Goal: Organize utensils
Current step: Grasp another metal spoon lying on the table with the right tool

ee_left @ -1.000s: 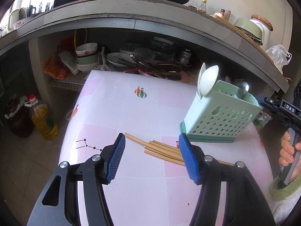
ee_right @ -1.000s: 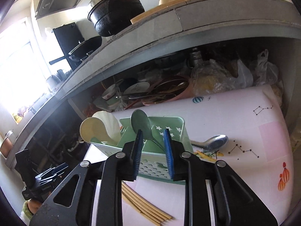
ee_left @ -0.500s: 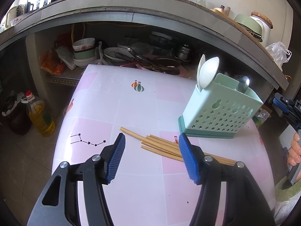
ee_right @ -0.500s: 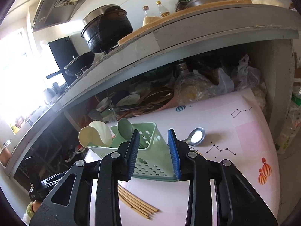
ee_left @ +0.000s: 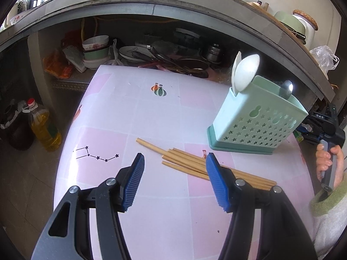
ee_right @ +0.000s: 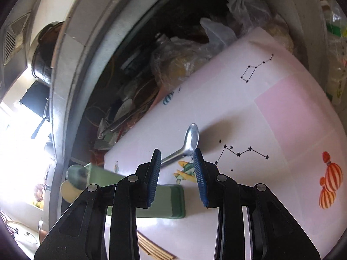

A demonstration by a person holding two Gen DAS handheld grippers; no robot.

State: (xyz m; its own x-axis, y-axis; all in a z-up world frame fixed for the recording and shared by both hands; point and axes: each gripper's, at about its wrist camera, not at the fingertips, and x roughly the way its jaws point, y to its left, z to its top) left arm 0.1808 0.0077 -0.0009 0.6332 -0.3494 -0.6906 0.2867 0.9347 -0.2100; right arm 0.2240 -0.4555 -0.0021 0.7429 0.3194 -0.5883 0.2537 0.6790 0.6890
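Note:
A bundle of wooden chopsticks (ee_left: 195,164) lies on the pink table (ee_left: 130,112). My left gripper (ee_left: 175,160) hovers open just above their near ends, with nothing between its pads. The mint-green utensil holder (ee_left: 256,125) stands at the right with two white spoons (ee_left: 245,71) and a grey spoon (ee_left: 286,88) in it. In the right wrist view a metal spoon (ee_right: 190,140) lies flat on the table. My right gripper (ee_right: 176,153) is open just short of it, its fingertips either side of the handle and not touching. The holder (ee_right: 169,199) sits at lower left.
A low shelf behind the table is crammed with bowls (ee_left: 95,49), plates, pans and plastic bags (ee_right: 190,60). Oil bottles (ee_left: 43,127) stand on the floor at the left. A person's hand (ee_left: 327,162) holds the other gripper beside the table's right edge.
My right gripper has rolled, dropped and swung away from the holder to the metal spoon on the table. The left gripper has stayed over the chopsticks, still open.

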